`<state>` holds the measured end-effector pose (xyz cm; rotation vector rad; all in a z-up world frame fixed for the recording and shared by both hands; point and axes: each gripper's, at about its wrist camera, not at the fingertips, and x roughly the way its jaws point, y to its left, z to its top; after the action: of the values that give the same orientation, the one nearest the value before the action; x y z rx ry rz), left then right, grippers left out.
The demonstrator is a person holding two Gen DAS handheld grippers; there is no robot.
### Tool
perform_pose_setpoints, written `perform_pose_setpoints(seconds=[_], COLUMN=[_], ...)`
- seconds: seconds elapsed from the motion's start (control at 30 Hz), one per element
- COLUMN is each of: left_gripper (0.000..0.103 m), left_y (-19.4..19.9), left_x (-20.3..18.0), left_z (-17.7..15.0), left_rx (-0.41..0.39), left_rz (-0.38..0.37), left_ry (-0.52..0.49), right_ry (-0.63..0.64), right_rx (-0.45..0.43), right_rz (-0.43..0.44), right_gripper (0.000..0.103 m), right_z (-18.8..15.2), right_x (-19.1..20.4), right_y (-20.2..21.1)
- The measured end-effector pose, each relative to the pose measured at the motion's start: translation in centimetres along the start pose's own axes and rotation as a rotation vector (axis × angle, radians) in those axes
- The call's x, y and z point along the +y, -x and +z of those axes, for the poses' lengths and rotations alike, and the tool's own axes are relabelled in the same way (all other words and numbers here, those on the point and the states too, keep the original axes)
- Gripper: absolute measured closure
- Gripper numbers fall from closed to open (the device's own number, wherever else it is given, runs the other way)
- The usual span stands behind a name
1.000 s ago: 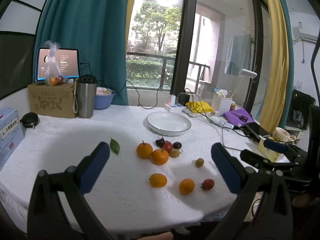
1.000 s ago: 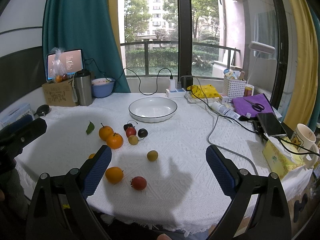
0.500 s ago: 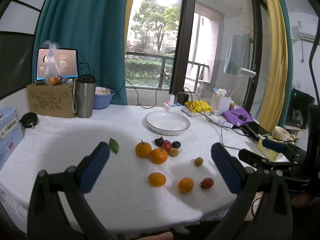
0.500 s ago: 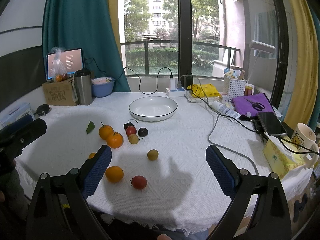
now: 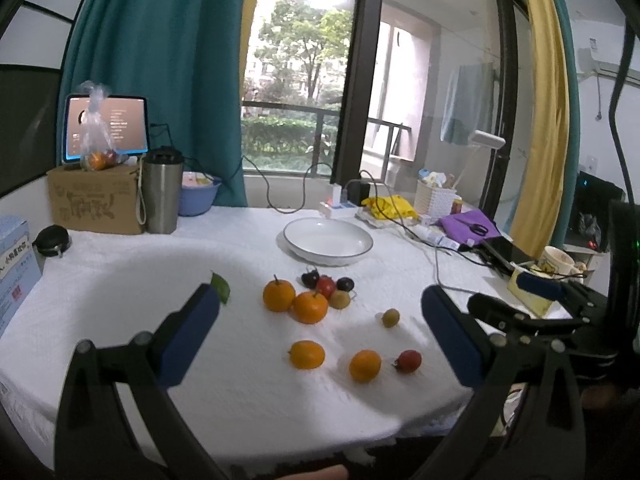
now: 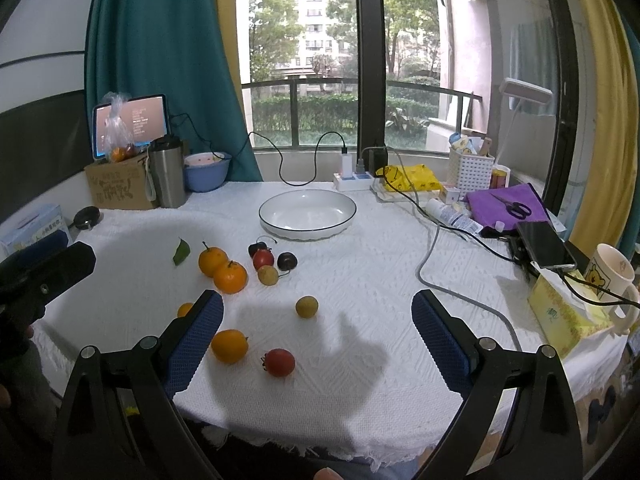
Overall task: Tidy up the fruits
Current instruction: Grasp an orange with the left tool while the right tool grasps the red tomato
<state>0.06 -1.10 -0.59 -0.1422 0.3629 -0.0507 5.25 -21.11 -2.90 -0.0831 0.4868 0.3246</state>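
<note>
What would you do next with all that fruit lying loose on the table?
Probably lower the open right gripper onto the red fruit nearest it. Both grippers are empty, the white plate holds nothing, and that fruit lies apart from the others.

Right wrist view: a small orange fruit lies partly hidden behind the left blue finger of the right gripper. Left wrist view: the green leaf is partly covered by a finger tip. The blue box is cut off by the left edge. Text on the tablet screen is too small to read. The bench's near edge falls below the frame.
</note>
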Motion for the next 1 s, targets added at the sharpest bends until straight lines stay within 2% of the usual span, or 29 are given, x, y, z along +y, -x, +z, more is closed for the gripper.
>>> perform_pose_setpoints(seconds=[0.43,0.63,0.73,1.0], left_gripper=[0.002,0.002,0.002,0.002], left_y=[-1.3,-2.8,-4.2,-7.7], left_x=[-0.1,0.0,-0.1,0.0], left_z=[-0.4,-1.0,-1.8,-3.8], left_rx=[0.045,0.105,0.159,0.281], left_rz=[-0.01,-0.02,-0.015,-0.026], left_ry=[-0.009,-0.008,-0.015,-0.015], right_ry=[-0.011,-0.021,-0.027,-0.021], right_rx=[0.037,0.069,0.096,0.208], right_rz=[0.016,0.014,0.005,0.044], right_gripper=[0.006,0.006,0.007,0.018], right_z=[-0.3,-0.8,-1.3,-3.2], right_x=[-0.3,-0.7,-1.0,-0.9], right_y=[-1.0,-2.3,-3.3,-6.4])
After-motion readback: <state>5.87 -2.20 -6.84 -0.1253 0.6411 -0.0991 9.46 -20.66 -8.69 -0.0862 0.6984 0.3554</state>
